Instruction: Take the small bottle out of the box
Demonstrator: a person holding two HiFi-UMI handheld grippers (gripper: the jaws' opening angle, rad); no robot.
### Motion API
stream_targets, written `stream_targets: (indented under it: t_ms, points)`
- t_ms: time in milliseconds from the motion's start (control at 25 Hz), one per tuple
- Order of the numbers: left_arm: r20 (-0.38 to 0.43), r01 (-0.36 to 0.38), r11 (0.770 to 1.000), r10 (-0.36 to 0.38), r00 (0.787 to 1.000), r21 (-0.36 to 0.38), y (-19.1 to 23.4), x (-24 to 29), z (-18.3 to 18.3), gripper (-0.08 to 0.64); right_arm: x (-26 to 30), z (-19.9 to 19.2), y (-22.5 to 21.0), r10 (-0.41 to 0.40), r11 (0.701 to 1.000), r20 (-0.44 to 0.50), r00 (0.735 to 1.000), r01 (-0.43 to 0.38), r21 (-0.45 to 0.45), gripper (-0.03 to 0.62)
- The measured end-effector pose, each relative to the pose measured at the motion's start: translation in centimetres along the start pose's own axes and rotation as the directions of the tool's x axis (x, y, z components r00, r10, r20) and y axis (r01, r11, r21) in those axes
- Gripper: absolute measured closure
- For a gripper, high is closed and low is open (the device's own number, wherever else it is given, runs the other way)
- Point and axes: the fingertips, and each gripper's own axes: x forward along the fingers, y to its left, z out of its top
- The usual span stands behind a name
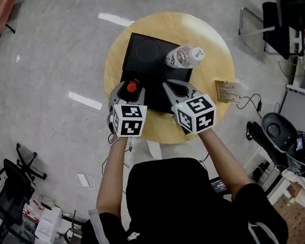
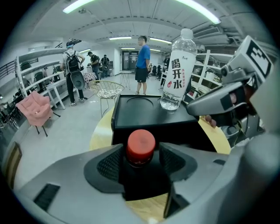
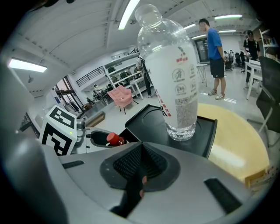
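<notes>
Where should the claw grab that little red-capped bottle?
Probably the neck just under the red cap, from above on the person's side. The small bottle stands upright in the black box, only its top showing; the open left claw sits astride it.

The round desk (image 1: 212, 47) has a pale wooden top and stands on a grey floor (image 1: 60, 63). A black box (image 1: 138, 67) lies flat on it, straight ahead of the left claw (image 1: 131, 88) and the right claw (image 1: 177, 88). Its near edge lies beneath their tips. A small tan block (image 1: 227, 91) lies on bare wood to the right of the right claw, near the desk's rim.
</notes>
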Motion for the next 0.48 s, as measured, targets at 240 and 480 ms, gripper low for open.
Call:
stream_targets:
  t_ms: [240, 480]
  points:
    - [-0.025, -0.010, 1.000, 0.011, 1.000, 0.022, -0.2, 1.0, -0.2, 0.318, 0.1, -0.1, -0.3, 0.001, 1.000, -0.006, 1.000, -0.001, 0.007, 0.591]
    - [-0.044, -0.003, 1.000, 0.004, 0.999, 0.007, -0.1, 2.0, -0.2, 0.318, 0.2, -0.4, -0.7, -0.002, 1.000, -0.017, 1.000, 0.002, 0.015, 0.591]
